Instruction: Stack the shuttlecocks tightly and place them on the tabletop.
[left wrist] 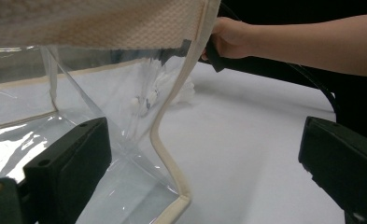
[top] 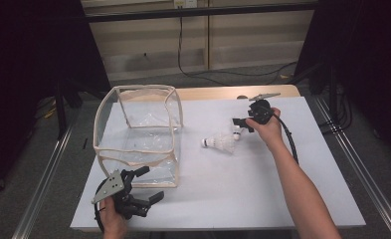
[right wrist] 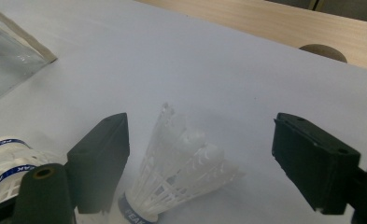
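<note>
Two white plastic shuttlecocks lie mid-table. One shuttlecock (top: 219,143) (right wrist: 6,163) rests on its side with a blue-banded cork. The other shuttlecock (top: 237,133) (right wrist: 181,170) lies between the jaws of my open right gripper (top: 240,126) (right wrist: 200,135), untouched by either. A clear plastic bag-box with beige trim (top: 138,132) stands open at the left. My left gripper (top: 150,183) (left wrist: 204,154) is open at its near right corner, and the beige corner seam (left wrist: 172,158) runs between its jaws. Through the plastic, the shuttlecocks (left wrist: 146,100) appear blurred.
A white sheet (top: 262,184) covers the table, and bare wood (top: 223,92) with a round hole (right wrist: 322,51) shows along the far edge. The person's right forearm (top: 302,194) crosses the right half. Cables run over the floor behind.
</note>
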